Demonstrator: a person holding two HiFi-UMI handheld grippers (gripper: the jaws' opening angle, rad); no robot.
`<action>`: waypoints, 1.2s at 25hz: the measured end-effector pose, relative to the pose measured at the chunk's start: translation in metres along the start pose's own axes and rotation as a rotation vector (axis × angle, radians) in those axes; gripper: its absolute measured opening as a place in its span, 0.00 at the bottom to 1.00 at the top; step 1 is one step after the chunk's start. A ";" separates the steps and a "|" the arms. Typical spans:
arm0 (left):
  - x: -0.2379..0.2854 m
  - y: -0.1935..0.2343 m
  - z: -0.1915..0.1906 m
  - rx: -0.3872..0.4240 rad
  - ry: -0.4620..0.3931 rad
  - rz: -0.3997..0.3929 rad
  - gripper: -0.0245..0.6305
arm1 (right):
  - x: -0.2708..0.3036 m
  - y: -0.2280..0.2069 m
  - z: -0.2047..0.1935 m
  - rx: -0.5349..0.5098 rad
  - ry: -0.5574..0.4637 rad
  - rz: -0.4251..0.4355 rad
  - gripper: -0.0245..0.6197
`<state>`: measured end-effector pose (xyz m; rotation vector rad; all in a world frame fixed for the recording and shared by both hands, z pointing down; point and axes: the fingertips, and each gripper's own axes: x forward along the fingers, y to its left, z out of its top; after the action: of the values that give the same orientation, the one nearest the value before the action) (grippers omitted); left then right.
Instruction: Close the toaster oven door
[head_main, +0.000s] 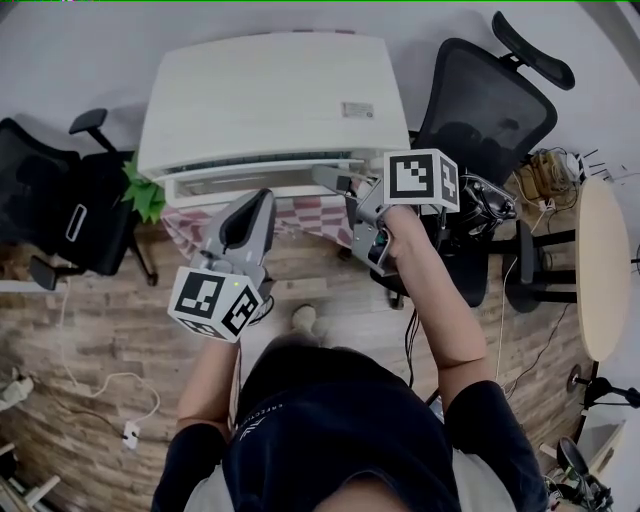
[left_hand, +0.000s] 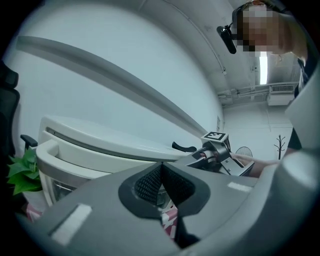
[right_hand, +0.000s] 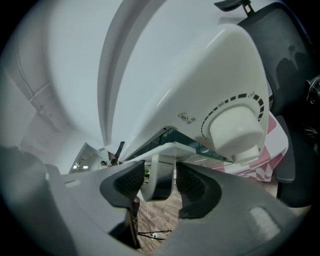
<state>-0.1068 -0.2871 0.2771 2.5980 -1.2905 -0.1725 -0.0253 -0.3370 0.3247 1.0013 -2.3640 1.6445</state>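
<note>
While the toaster oven (head_main: 265, 100) sits on the checked cloth (head_main: 320, 215) with its glass door (right_hand: 185, 142) ajar, door handle (right_hand: 156, 170) between the right gripper's (right_hand: 160, 181) spread jaws, left gripper (left_hand: 162, 167) pressed together, empty, just in front.

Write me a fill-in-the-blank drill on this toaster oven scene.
The ____ hand-held gripper has the door handle between its jaws.
The left hand-held gripper is shut and holds ____.
The leaves beside the toaster oven are ____.
Missing words: right; nothing; green.
</note>
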 end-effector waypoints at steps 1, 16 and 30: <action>0.001 0.000 0.001 0.001 -0.003 -0.005 0.06 | 0.000 0.000 0.001 0.004 0.003 -0.002 0.35; 0.005 -0.003 0.008 -0.007 -0.028 -0.010 0.06 | 0.005 -0.007 0.000 0.163 0.072 0.059 0.40; -0.001 -0.017 0.008 -0.009 -0.046 0.038 0.06 | -0.030 0.004 -0.001 0.068 0.013 0.121 0.42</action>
<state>-0.0959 -0.2778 0.2653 2.5741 -1.3500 -0.2327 -0.0042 -0.3215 0.3089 0.8716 -2.4196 1.7777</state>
